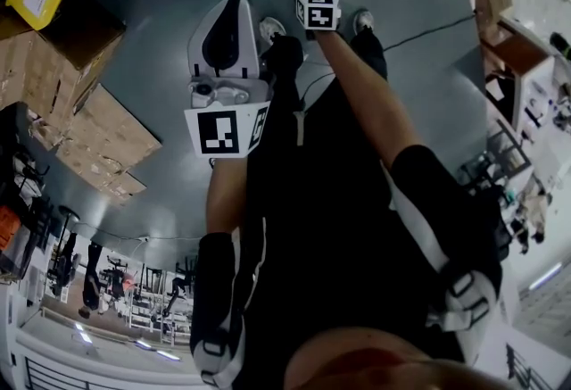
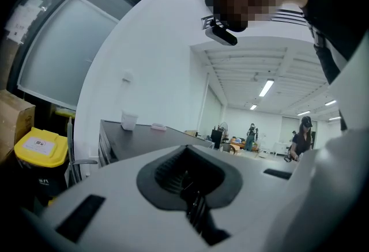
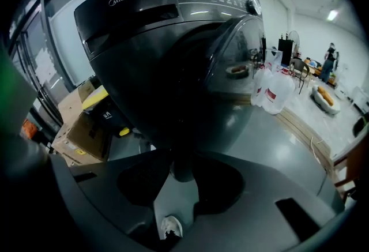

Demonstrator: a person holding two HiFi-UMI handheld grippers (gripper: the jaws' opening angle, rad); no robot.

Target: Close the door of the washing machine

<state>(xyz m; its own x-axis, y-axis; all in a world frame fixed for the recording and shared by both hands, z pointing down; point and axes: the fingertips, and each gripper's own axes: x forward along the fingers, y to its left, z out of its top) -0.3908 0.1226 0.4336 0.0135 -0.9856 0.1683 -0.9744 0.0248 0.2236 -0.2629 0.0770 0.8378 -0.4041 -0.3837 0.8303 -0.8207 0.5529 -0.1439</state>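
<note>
1. My right tongs [image 3: 177,183] stand open. Through the gap between the jaws I see grey floor [image 3: 271,130] and a shoe [image 3: 171,226].
2. The washing machine [image 3: 161,43] stands close ahead of and above these tongs. Its domed door [image 3: 233,69] lies up and to the right of the gap.
3. A dark rounded lower edge of the machine hangs at the jaw tips. I cannot tell whether it touches them.
4. My left tongs [image 2: 193,205] are closed and empty, and point towards a dark bench [image 2: 150,144].

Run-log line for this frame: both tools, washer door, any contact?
left tool: shut, empty | right tool: open, empty, facing washing machine | door: no contact seen; latched or not unclear
</note>
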